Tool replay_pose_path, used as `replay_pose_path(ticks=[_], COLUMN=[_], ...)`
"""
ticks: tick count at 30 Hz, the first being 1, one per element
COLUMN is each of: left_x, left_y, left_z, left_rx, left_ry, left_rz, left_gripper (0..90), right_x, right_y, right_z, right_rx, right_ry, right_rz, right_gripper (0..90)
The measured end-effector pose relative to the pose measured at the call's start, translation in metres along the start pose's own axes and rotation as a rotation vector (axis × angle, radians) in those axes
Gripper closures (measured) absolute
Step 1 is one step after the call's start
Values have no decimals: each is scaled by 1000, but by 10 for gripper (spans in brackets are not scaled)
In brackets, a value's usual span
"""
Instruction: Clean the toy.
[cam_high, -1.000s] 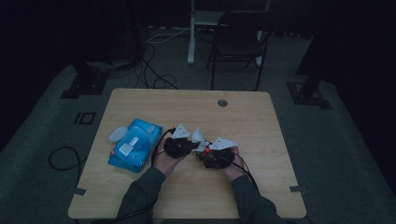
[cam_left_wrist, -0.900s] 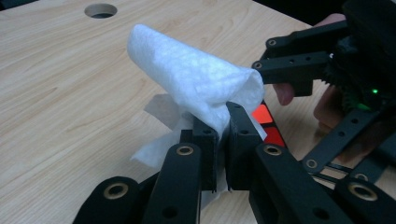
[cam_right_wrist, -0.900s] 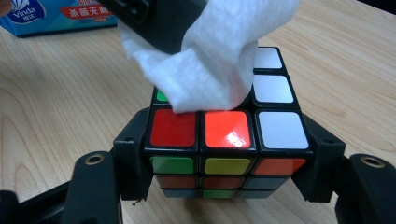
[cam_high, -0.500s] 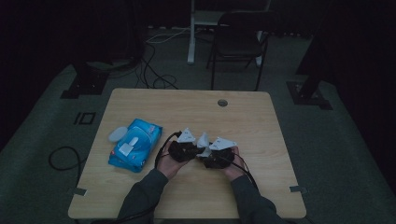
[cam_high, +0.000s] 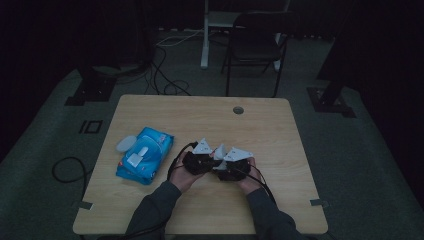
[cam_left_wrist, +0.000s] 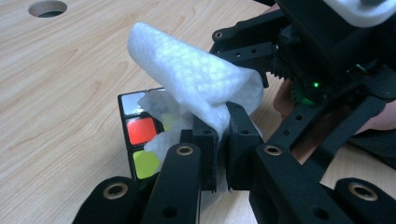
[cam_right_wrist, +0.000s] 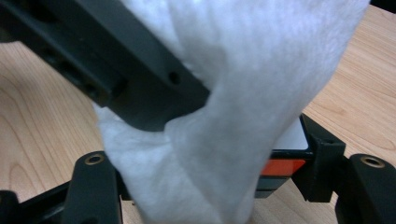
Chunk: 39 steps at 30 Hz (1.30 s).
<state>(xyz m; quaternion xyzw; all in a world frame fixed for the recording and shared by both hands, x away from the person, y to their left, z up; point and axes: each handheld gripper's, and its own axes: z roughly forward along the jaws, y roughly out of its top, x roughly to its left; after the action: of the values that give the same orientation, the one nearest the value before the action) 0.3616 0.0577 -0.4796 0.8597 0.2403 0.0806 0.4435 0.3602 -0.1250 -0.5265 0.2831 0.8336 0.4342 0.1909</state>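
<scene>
A colour puzzle cube (cam_left_wrist: 140, 131) sits low over the wooden table (cam_high: 280, 135), with red, yellow and white stickers showing. In the right gripper view its orange sticker (cam_right_wrist: 286, 166) lies between the two jaws of my right gripper (cam_right_wrist: 210, 175), which is shut on the cube. My left gripper (cam_left_wrist: 223, 136) is shut on a folded white wipe (cam_left_wrist: 187, 70), which drapes against the cube's top and side. In the high view both grippers meet at the table's middle front, and the wipe (cam_high: 220, 150) peeks up between them. The wipe (cam_right_wrist: 243, 93) hides most of the cube.
A blue pack of wipes (cam_high: 145, 156) lies to the left of the hands, with a white lid (cam_high: 126, 144) beside it. A cable hole (cam_high: 238, 110) is near the table's far edge. Beyond the table stand a chair (cam_high: 255, 45) and floor cables (cam_high: 165, 75).
My left gripper with the wipe has shifted slightly toward the right gripper and the cube. The right hand has stayed put.
</scene>
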Motion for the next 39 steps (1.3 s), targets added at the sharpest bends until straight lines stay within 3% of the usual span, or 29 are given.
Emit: replay_pose_path(ticks=[9,24,33,39], left_x=[6,28,34,35], left_y=[3,5,4,5], left_z=[1,-6,-9,-10], left_rx=[-9,-23,-31,-31], left_ry=[18,104,145,150], left_rz=[-8,-57,-81,-90], left_gripper=[858,859,858,857], right_x=[4,10,12,11], right_y=[1,3,4,4], right_z=[0,-1,-2,-3], right_rx=[-3,-19,-28,-36], right_ry=[14,43,60,61], right_rz=[-12,-37,-47,-51], right_gripper=[341,341,342,342])
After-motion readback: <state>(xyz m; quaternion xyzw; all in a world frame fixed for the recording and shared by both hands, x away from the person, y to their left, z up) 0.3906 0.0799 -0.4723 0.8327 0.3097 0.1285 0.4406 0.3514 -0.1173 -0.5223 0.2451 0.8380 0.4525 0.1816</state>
